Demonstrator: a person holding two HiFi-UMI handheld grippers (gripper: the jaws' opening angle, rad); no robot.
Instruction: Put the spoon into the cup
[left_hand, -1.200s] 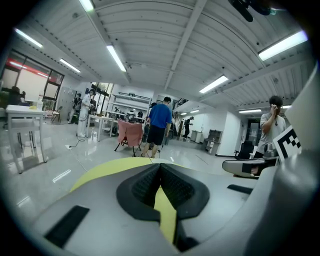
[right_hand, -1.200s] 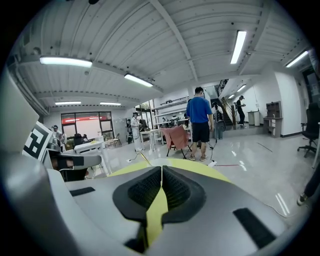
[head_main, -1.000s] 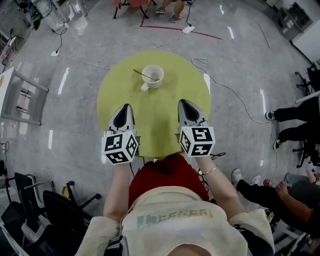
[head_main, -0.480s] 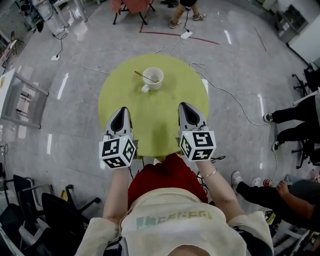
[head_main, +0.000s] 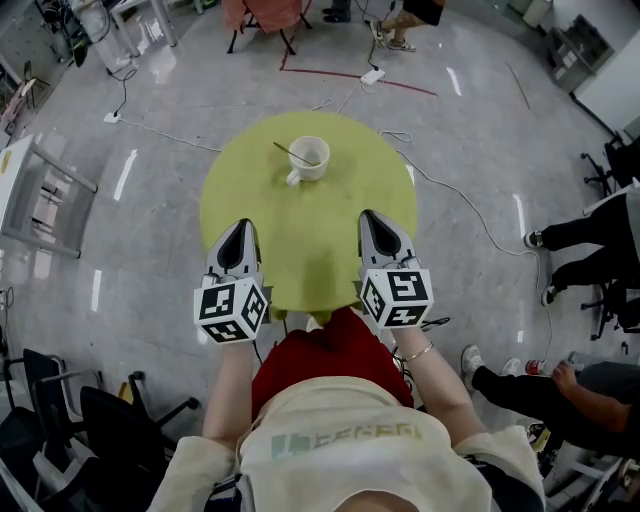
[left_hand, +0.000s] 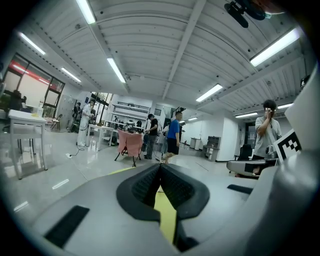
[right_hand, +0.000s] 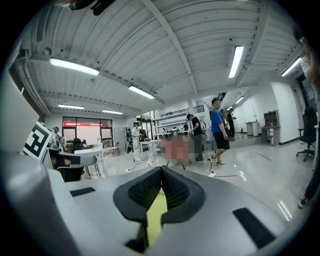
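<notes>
Round yellow-green table stands directly ahead of you on a glossy grey floor. A white cable runs off past its right edge. Beyond the table, a power strip lies beside a red floor line. Black office chairs are at your lower left. A seated person's legs show at far right. A person in a blue shirt stands in the background under strip lights.

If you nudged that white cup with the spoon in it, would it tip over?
Probably not: the cup looks squat and wide, so it should slide on the table. The spoon leans out over the rim, so it may rattle or shift.
</notes>
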